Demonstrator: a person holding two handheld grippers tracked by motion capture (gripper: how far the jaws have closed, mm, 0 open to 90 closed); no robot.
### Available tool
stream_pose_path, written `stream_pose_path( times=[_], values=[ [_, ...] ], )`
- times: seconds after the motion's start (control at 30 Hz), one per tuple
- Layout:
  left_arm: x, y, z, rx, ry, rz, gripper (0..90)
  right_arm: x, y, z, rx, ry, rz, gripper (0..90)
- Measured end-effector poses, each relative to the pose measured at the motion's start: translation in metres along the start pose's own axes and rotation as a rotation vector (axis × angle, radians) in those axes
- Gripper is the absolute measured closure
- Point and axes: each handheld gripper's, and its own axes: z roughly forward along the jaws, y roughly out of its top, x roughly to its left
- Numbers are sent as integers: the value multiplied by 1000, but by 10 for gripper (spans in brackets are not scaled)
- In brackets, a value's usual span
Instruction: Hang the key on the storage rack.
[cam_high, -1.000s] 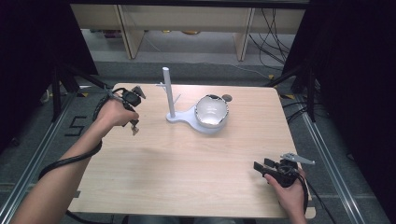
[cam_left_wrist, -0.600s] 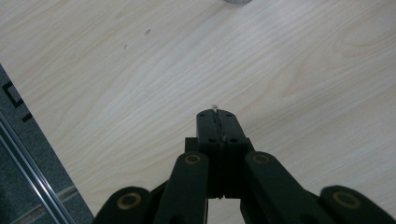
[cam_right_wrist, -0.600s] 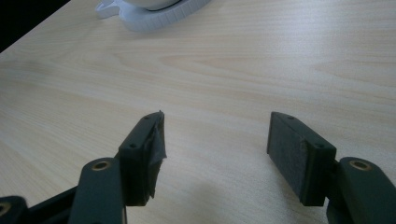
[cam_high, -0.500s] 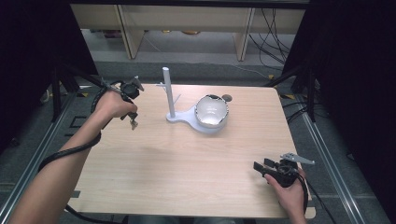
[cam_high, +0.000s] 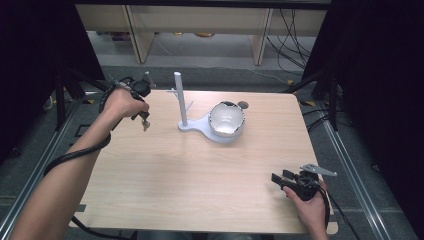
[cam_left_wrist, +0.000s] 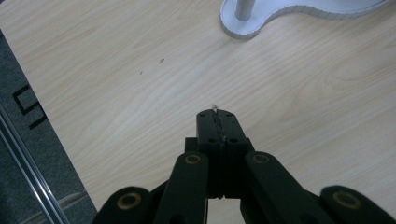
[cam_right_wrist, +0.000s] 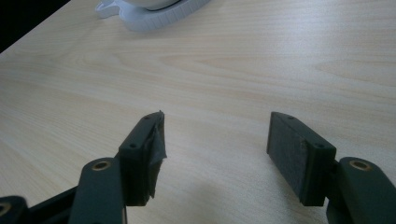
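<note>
At the far middle of the wooden table (cam_high: 200, 170) stands a white stand (cam_high: 200, 127): a flat base with an upright post (cam_high: 179, 97) at its left end and a shiny bowl-like thing (cam_high: 226, 119) resting on its right end. I cannot make out what the shiny thing is; its surface shows only blurred reflections. Just beyond it on the table a small dark round spot (cam_high: 243, 105) peeks out, half hidden by its rim.

In my left gripper view the stand's base is cut off by the top edge, with only the foot of the post showing. In my right gripper view just a curved edge of the base shows at the far left, the rest out of frame.

My left gripper (cam_left_wrist: 216, 116) hangs above the far left part of the table, left of the post and apart from it. Its jaws are pressed flat together with nothing between them. From above, my hand (cam_high: 122, 102) covers most of it, and only its tip pokes out below my fingers.

My right gripper (cam_right_wrist: 212, 140) sits low over the near right corner, well apart from the stand, its jaws spread wide with bare wood between them. The left pad (cam_right_wrist: 156, 147) looks ragged at its edge.

A black cable (cam_high: 75, 155) loops along my left forearm.
</note>
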Motion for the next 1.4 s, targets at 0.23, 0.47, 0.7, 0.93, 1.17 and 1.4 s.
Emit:
stream_pose_path(
  times=[0.23, 0.47, 0.7, 0.93, 1.17, 1.4],
  values=[
    [2, 14, -8, -21, 13, 0, 895, -1, 0, 0, -1, 2, 5, 380],
    [3, 23, -15, -44, 18, -30, 895, -1, 0, -1, -9, 7, -11, 380],
    [4, 33, -23, -58, 26, -22, 895, -2, -1, -1, -8, 12, -14, 380],
    [-1, 39, -27, -110, 38, -46, 895, -2, -1, -1, -9, 13, -9, 380],
    [-2, 42, -30, -190, 60, -59, 895, -1, -1, -1, -13, 13, -3, 380],
    [-2, 43, -33, -267, 56, -90, 895, -2, -1, -1, -9, 15, -15, 379]
  ],
)
